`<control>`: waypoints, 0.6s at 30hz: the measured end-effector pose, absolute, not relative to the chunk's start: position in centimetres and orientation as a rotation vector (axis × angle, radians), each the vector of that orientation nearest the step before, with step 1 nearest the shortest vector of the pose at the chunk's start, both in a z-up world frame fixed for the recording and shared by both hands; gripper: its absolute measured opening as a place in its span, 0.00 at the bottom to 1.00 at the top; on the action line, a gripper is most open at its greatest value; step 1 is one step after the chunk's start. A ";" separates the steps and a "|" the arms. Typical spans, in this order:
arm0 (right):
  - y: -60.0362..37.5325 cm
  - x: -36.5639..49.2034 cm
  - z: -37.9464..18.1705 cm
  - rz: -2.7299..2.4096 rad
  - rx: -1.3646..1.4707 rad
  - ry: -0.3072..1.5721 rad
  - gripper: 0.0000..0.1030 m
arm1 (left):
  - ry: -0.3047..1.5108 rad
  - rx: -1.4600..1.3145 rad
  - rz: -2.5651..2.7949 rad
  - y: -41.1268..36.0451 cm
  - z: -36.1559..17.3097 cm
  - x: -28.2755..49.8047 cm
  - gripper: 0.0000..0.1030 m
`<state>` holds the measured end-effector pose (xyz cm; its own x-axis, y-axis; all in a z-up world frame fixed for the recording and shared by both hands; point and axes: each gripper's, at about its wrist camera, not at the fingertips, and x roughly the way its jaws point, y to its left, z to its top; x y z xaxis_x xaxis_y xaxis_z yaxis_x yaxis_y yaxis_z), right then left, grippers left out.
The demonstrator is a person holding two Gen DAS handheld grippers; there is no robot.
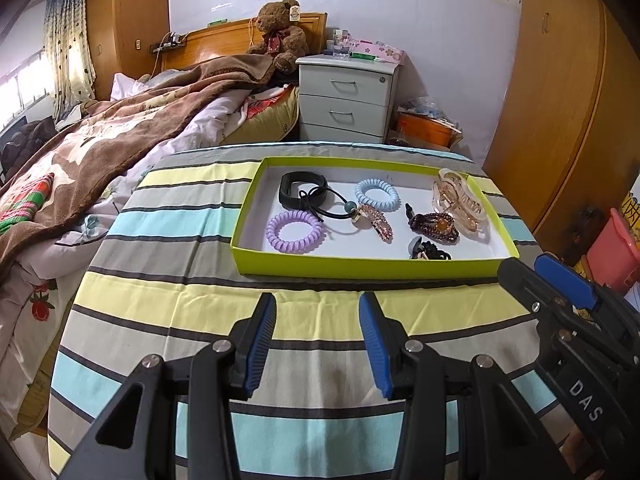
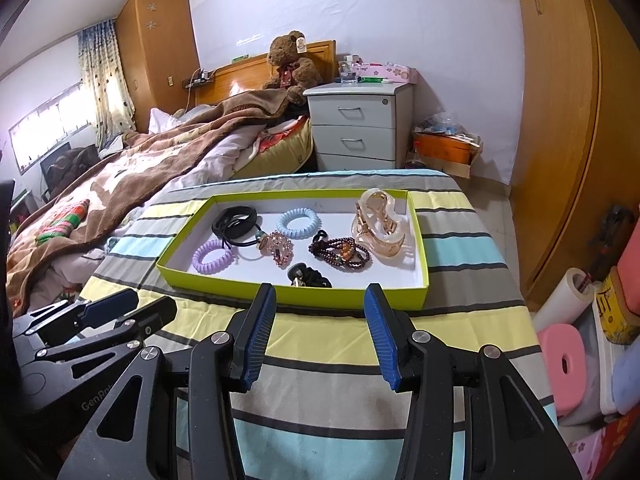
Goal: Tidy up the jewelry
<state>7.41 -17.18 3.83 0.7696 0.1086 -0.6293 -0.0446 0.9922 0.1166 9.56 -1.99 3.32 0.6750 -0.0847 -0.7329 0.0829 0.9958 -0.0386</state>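
Note:
A lime-green shallow box (image 1: 360, 268) (image 2: 224, 286) sits on the striped tablecloth. It holds a black band (image 1: 296, 192), a purple coil tie (image 1: 295, 232) (image 2: 213, 257), a blue coil tie (image 1: 377, 195) (image 2: 298, 223), a rhinestone clip (image 1: 378, 222) (image 2: 278, 249), a dark bead bracelet (image 1: 434, 227) (image 2: 340, 254), a clear pink claw clip (image 1: 460, 200) (image 2: 380, 222) and a black hair tie (image 1: 430, 251) (image 2: 310, 275). My left gripper (image 1: 318, 308) is open and empty, short of the box. My right gripper (image 2: 320, 300) is open and empty at the box's near wall.
The striped table (image 1: 200, 312) stands beside a bed (image 1: 100, 148) on the left. A grey nightstand (image 1: 346, 98) stands behind. A wooden wardrobe (image 2: 568, 140) and pink stools (image 2: 560, 364) are on the right. The right gripper shows in the left wrist view (image 1: 560, 284).

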 end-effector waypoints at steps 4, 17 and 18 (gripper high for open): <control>-17.0 7.2 3.8 0.090 0.096 0.688 0.45 | 0.827 -0.004 -0.089 -1.8 3.5 9.4 0.44; -16.9 6.6 4.1 0.097 0.099 0.681 0.45 | 0.825 -0.002 -0.080 -1.7 3.6 9.2 0.44; -16.8 6.6 4.1 0.097 0.098 0.681 0.45 | 0.825 -0.001 -0.079 -1.7 3.6 9.3 0.44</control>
<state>6.58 -16.83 4.12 0.7730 0.1216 -0.6226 -0.0575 0.9908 0.1222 9.27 -1.66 3.59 0.6756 -0.0707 -0.7339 0.0697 0.9971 -0.0319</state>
